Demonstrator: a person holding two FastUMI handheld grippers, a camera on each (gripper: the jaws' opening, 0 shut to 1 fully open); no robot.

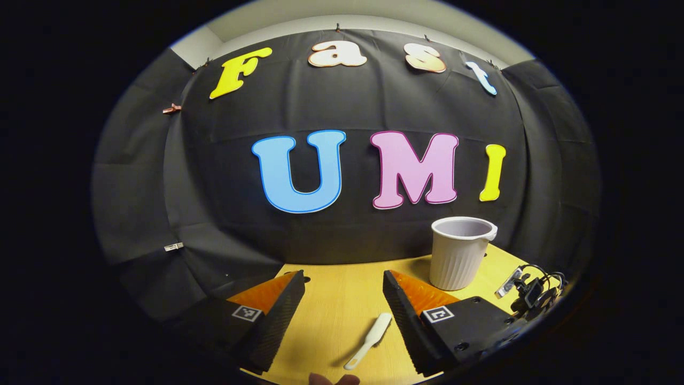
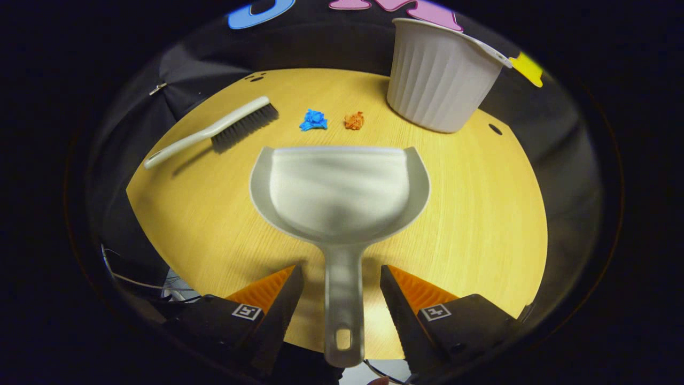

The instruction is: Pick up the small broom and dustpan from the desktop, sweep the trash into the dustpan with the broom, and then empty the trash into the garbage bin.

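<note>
A white dustpan [image 2: 342,192] was laid flat on the desk, handle toward the camera. A white broom [image 2: 214,131] with dark bristles was lying to its left. Blue trash [image 2: 313,120] and orange trash [image 2: 354,120] were crumpled just beyond the pan's edge. A ribbed white bin [image 2: 441,75] was stood upright behind.

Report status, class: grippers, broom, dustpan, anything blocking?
Both grippers open. Dustpan handle between right fingers, ungripped. Broom untouched on table. Nothing blocking.
</note>
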